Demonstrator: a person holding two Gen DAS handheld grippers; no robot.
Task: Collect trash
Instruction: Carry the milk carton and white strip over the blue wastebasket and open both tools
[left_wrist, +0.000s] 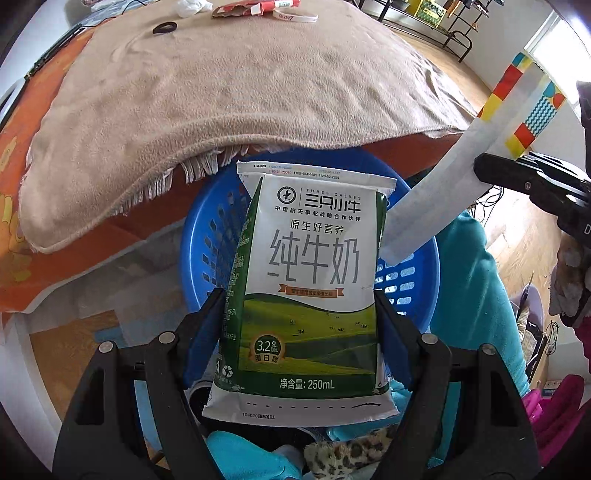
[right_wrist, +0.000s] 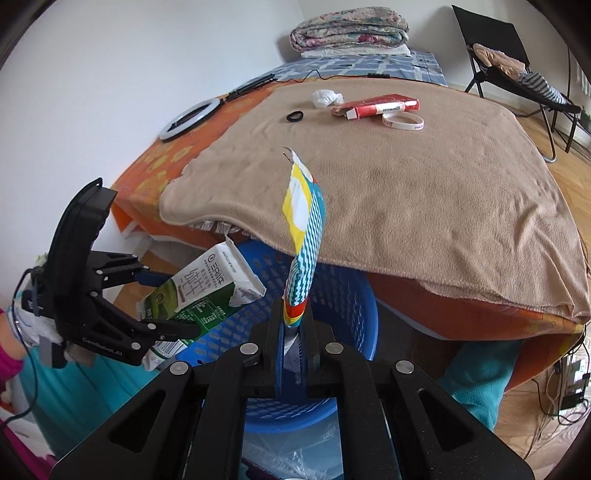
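A: Blue plastic basket (right_wrist: 332, 295), slotted wall, standing on the floor against the edge of the bed. Both carried items hang over its mouth. Log as the drop step.

B: Left side first?

A: The left gripper (left_wrist: 299, 332) is clamped on the milk carton (left_wrist: 306, 295), 1 finger on each narrow side, low on the pack. In the right wrist view the carton (right_wrist: 207, 295) is tilted, its top end reaching over the basket rim (left_wrist: 207, 206). The carton looks flattened, so probably empty and light; that is a judgement only.

B: And the right?

A: The right gripper (right_wrist: 291, 343) is pinched tight on the lower end of a flat paper wrapper (right_wrist: 304, 236), striped teal and white with yellow and red patches. The wrapper stands up from the jaws and bends at the top. From the left wrist view it (left_wrist: 461, 158) slants down toward the basket opening.

B: Next move?

A: Likely both releases. Each piece should sit inside the rim line before the fingers part; the wrapper is thin and may flutter or cling to a pad, so lowering it deeper first would help.

B: What is left after that?

A: On the tan blanket (right_wrist: 424, 206), far side: a crumpled white tissue (right_wrist: 327, 98), a torn red-and-white box (right_wrist: 376, 105), a white wristband (right_wrist: 402, 121), a black ring (right_wrist: 294, 116). Whether the last 2 count as trash cannot be told.
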